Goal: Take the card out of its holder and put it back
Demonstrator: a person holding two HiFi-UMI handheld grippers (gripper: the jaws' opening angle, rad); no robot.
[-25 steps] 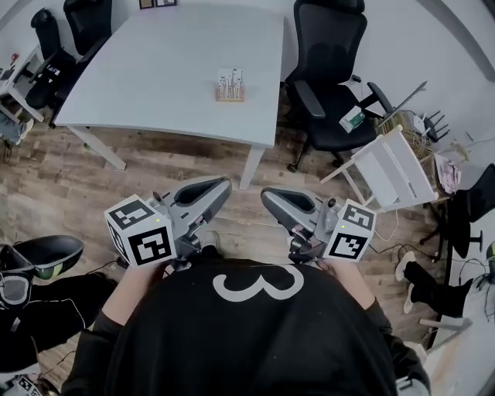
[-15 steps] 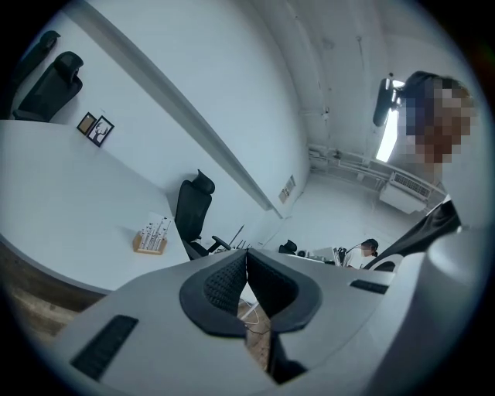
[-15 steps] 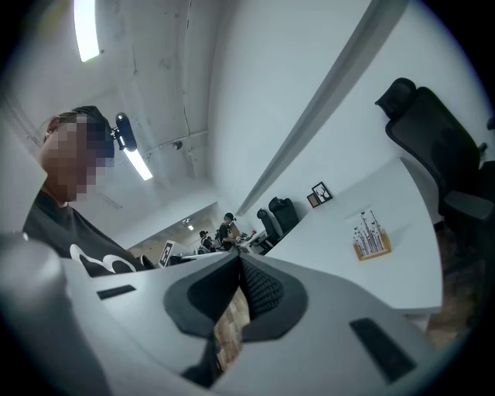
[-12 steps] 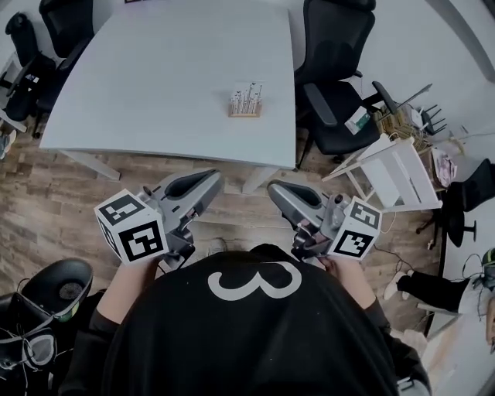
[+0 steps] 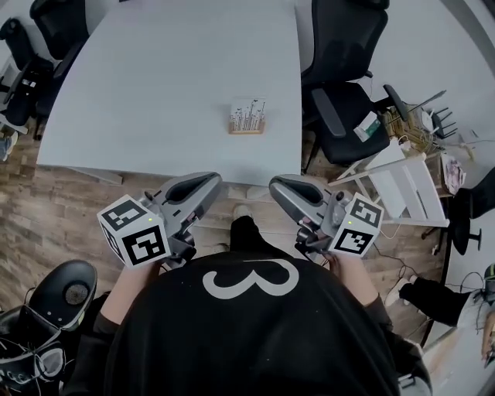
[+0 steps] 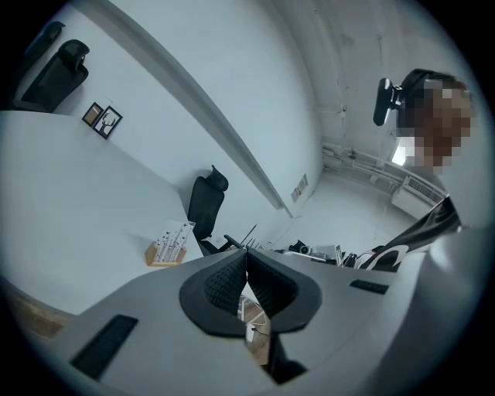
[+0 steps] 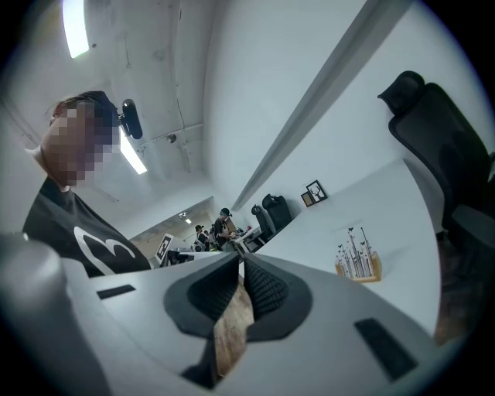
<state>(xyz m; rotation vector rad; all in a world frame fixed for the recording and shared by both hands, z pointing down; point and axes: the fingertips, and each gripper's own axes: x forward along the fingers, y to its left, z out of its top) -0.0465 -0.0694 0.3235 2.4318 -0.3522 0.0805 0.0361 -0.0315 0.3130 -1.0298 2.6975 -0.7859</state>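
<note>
On the white table [image 5: 155,85]: a wooden holder [image 5: 247,129] stands near the front right corner. The card [image 5: 248,114] sits upright in it, white with dark markings.
Near the table's front edge: both grippers hover side by side above the wood floor [image 5: 54,197], short of the holder and well apart from it.
Left gripper [image 5: 207,182]: jaws pressed together at the tips, nothing between them.
Right gripper [image 5: 280,186]: jaws closed tip to tip, likewise empty.
Left gripper view: holder and card stand on the tabletop, to the left of the closed jaws and beyond them.
Right gripper view: holder and card stand to the right of the jaws, further along the table.
Beside the table: a black office chair [image 5: 344,46] on the right and more chairs [image 5: 46,23] at the far left.
Person: black top with a white numeral, one hand behind each gripper.
</note>
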